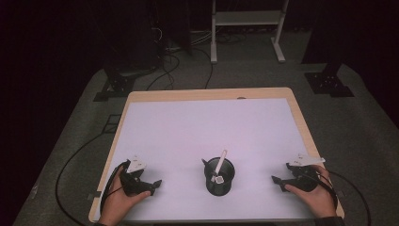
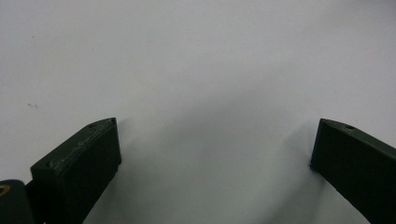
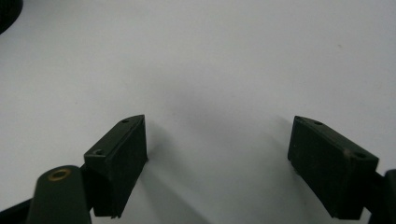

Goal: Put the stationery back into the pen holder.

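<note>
The surface (image 1: pixel 188 127) is a wide white sheet on a wooden top with a pale edge. Near its front edge, midway between the 2 hands, stands a black mesh cup (image 1: pixel 219 178), round, upright and open at the top. Inside it leans a white pen (image 1: pixel 219 165), its upper end tilted up and to the right above the rim; a dark slim item (image 1: pixel 206 164) pokes out at the cup's left rim, too small to identify.

The left gripper (image 1: pixel 153 185) rests low at the front left of the surface, held in the person's left hand (image 1: pixel 120 200), its fingers (image 2: pixel 88 158) spread wide apart with nothing but bare white surface between them. The right gripper (image 1: pixel 278 181) sits at the front right in the right hand (image 1: pixel 315 195), its fingers (image 3: pixel 119 158) likewise released and empty. Both point inward toward the cup, which stands well apart from each; a dark curved edge (image 3: pixel 9 14) shows at the upper left corner of the right gripper view.
</note>
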Action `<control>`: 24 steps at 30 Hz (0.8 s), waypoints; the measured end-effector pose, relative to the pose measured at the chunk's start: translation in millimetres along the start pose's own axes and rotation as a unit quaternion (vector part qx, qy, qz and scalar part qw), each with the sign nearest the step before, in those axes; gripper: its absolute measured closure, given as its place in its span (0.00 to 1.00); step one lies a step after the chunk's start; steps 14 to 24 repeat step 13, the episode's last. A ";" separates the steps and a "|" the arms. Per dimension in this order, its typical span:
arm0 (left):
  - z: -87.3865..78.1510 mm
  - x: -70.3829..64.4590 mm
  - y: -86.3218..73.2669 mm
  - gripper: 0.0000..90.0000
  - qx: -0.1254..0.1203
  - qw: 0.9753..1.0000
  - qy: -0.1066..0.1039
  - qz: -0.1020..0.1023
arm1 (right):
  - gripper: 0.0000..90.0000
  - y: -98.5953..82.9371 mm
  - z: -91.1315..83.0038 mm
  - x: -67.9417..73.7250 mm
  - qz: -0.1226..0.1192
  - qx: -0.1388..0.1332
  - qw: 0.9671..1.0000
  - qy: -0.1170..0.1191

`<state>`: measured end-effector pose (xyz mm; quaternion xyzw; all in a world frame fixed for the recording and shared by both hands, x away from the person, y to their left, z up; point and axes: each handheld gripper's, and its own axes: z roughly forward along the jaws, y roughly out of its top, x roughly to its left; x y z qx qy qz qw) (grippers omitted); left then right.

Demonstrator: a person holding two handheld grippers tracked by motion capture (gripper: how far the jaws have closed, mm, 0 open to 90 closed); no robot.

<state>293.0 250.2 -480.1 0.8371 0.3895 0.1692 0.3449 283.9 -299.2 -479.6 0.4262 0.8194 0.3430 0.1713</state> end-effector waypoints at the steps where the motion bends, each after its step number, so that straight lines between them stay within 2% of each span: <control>1: 0.0 0.0 0.0 0.01 0.000 1.000 0.000 0.000 | 0.20 -0.7 0.1 -0.1 -0.003 -0.003 1.000 0.000; 12: 0.0 0.1 0.0 0.01 0.000 1.000 0.000 0.000 | 0.20 -6.2 -0.1 -0.4 -0.001 -0.023 1.000 0.001; 24: 0.0 0.1 0.0 0.01 0.000 1.000 0.000 0.000 | 0.20 -6.2 -0.1 -0.4 -0.001 -0.023 1.000 0.001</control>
